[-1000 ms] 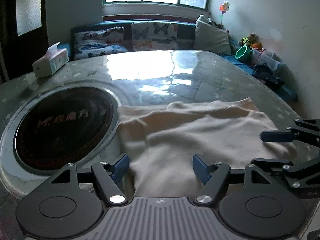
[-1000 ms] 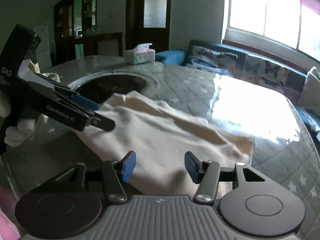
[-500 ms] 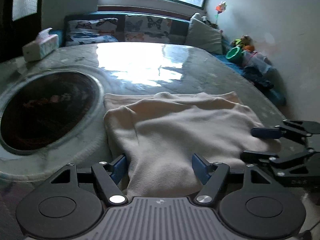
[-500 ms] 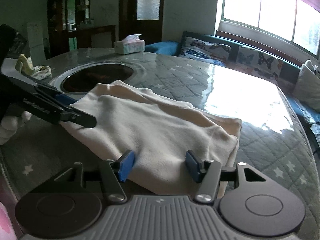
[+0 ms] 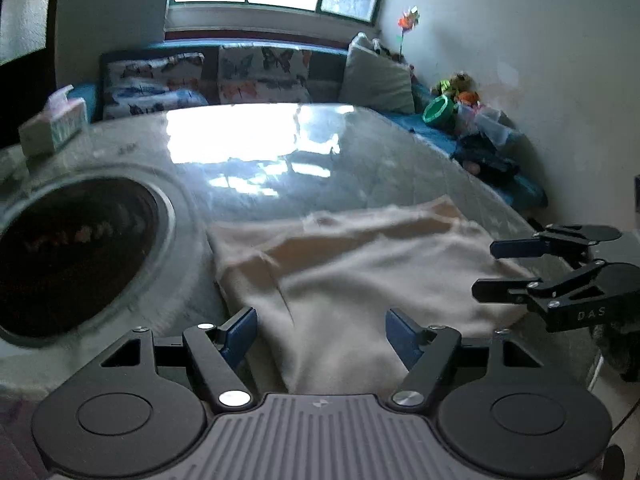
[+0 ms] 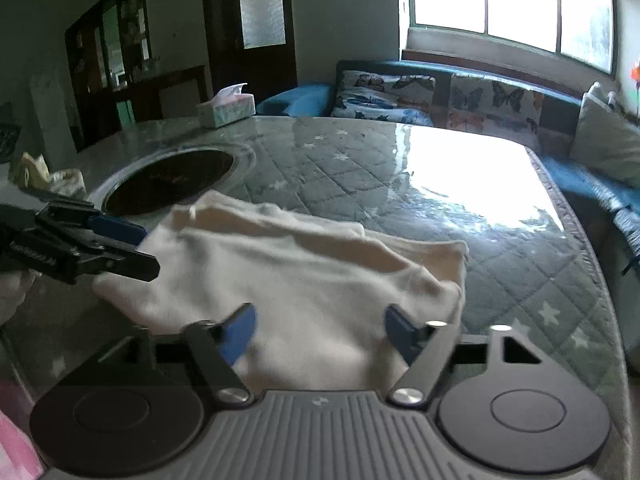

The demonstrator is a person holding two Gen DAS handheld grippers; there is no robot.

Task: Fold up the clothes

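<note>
A cream garment (image 5: 360, 276) lies folded on the glass-topped table, with its near edge toward both grippers; it also shows in the right wrist view (image 6: 304, 276). My left gripper (image 5: 320, 328) is open and empty, its blue fingers straddling the garment's near edge. My right gripper (image 6: 320, 330) is open and empty over the garment's near right edge. The right gripper also shows in the left wrist view (image 5: 486, 270), at the garment's right side. The left gripper also shows in the right wrist view (image 6: 148, 250), at the garment's left corner.
A round dark inset (image 5: 68, 252) sits in the table left of the garment. A tissue box (image 5: 52, 128) stands at the far left. A sofa with butterfly cushions (image 5: 260, 72) runs behind the table, and toys (image 5: 456, 100) lie by the wall.
Both grippers have drawn back slightly and lifted from the garment's near edge, staying open. The garment has not visibly moved.
</note>
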